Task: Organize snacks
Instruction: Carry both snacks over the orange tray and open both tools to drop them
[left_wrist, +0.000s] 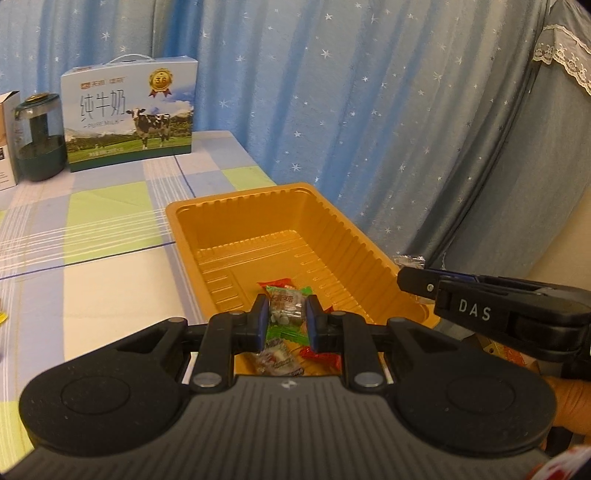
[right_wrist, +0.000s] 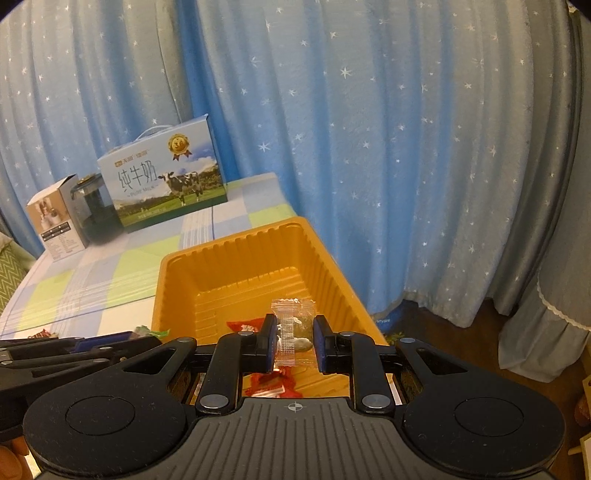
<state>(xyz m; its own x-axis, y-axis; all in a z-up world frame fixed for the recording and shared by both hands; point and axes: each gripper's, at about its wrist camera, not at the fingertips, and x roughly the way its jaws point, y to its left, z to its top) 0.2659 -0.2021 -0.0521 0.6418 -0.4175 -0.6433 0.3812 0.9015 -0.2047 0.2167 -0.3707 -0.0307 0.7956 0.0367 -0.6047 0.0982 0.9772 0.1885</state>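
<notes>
Here my left claw pinches a green-ended candy over the near end of the orange tray, low in the frame. My right claw stands narrowly parted around a clear-wrapped candy that touches its left pad, above the same tray. Red candies lie below. A milk box stands upper left on the tabletop.

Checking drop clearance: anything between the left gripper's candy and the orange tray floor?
Nothing visible. The left gripper holds the green-wrapped candy over the orange tray; below it only loose candies already in the tray.
</notes>
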